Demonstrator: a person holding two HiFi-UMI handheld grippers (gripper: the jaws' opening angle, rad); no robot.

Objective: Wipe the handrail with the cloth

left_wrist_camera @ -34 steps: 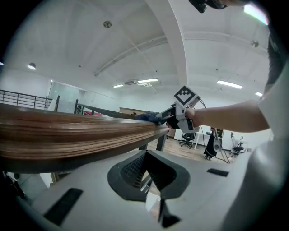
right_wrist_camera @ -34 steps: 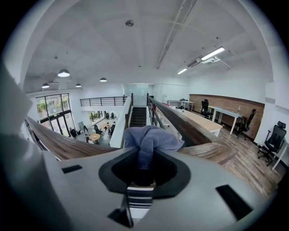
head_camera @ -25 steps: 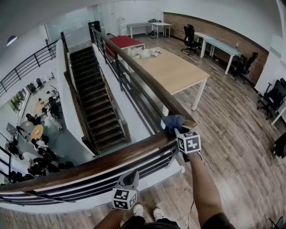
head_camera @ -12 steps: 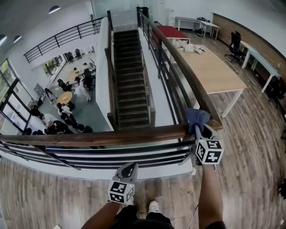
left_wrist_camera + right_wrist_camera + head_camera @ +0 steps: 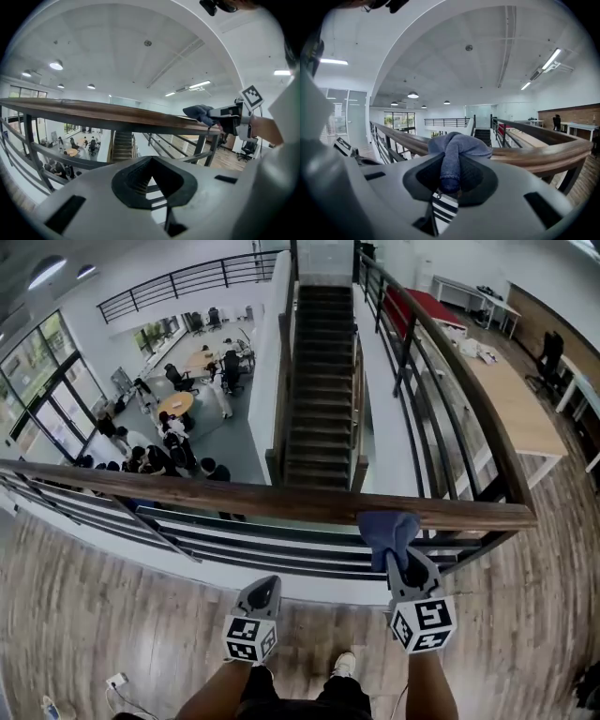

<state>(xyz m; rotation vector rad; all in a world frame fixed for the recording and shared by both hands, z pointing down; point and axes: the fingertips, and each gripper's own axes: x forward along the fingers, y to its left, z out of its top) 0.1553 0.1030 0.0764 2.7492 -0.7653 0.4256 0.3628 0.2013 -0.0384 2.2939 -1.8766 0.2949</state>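
A brown wooden handrail point(image 5: 234, 498) runs across the head view over dark metal rails, and turns a corner at the right. A blue cloth point(image 5: 386, 531) lies draped on the rail left of that corner, held in my right gripper point(image 5: 401, 563), which is shut on it. In the right gripper view the cloth point(image 5: 457, 150) bunches between the jaws against the handrail point(image 5: 543, 157). My left gripper point(image 5: 260, 598) hangs below the rail, shut and holding nothing. From the left gripper view the handrail point(image 5: 93, 112) crosses overhead with the cloth point(image 5: 199, 112) at its right.
Beyond the rail a staircase point(image 5: 323, 381) drops to a lower floor where people sit round tables point(image 5: 178, 404). A long wooden table point(image 5: 520, 409) stands on the right behind the side railing. My shoes point(image 5: 342, 667) are on wood flooring.
My right gripper has slid the cloth leftward along the handrail, away from the corner. The head view has swung left, so the lower floor fills more of it. The left gripper stays low.
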